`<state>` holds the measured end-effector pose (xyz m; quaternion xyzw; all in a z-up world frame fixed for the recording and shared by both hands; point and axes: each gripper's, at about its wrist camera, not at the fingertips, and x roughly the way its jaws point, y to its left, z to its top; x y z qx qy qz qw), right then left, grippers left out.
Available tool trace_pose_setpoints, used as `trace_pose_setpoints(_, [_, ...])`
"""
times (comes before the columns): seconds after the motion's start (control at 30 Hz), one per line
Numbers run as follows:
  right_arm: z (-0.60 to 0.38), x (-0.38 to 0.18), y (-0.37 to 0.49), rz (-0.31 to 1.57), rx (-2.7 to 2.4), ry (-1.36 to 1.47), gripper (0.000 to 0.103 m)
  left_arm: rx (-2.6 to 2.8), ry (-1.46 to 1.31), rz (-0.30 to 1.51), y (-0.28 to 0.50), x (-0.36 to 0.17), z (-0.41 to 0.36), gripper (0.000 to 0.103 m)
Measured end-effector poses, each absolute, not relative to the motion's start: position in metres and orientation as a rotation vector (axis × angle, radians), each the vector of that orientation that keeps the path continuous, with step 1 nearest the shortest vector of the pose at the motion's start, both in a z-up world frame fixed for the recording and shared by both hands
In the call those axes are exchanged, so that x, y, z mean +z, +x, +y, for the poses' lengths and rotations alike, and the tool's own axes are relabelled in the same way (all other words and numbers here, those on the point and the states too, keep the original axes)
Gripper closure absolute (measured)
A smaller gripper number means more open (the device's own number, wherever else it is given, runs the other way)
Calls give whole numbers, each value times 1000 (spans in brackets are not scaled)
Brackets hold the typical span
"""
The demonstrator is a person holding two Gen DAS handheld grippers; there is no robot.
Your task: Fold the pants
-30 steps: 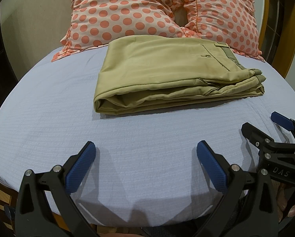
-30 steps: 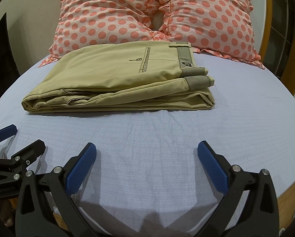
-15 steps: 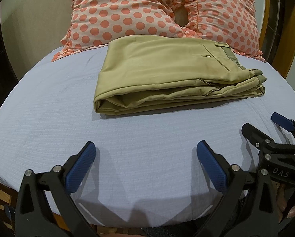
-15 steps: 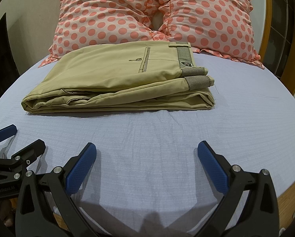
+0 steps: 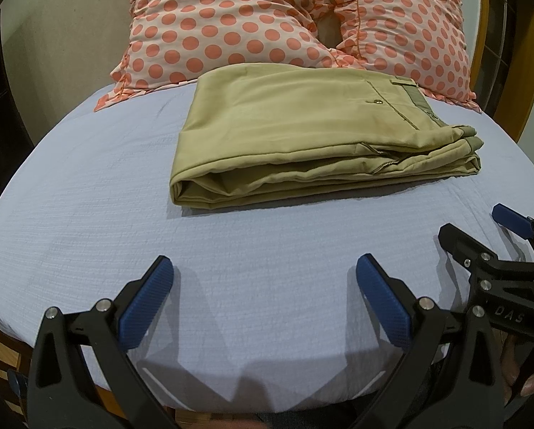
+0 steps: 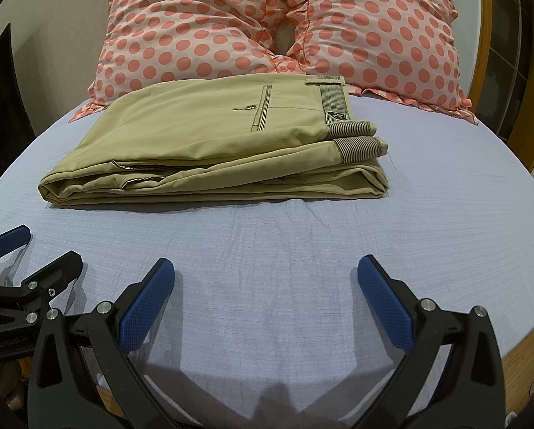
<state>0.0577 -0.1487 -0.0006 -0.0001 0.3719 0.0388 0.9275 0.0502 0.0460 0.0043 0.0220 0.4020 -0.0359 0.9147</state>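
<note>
Left wrist view shows no change over the last second: the pants (image 5: pixel 313 143) lie as before in a neat khaki stack on the bed (image 5: pixel 88 221), just in front of the dotted pillows (image 5: pixel 231 25), so the folding looks finished. Both tools hang low over the near edge of the bed, well apart from the cloth. The left hand-held gripper (image 5: pixel 265 293) stays spread and empty; the right hand-held gripper (image 6: pixel 267 293) likewise, pinching nothing.

Evenly lit indoors, soft overhead light. Sharp focus throughout, no blur or glare. Faint shadows on bedsheet (image 5: pixel 88 186) beneath gripper fingers (image 6: pixel 147 300). Strong fisheye bending, dark vignette at corners.
</note>
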Motion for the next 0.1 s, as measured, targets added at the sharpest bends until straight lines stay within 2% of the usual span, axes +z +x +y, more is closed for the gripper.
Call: trace_pose_setpoints(0.1, [-149, -1, 58, 762, 79, 0, 1, -72, 45, 829, 50, 4, 46, 2])
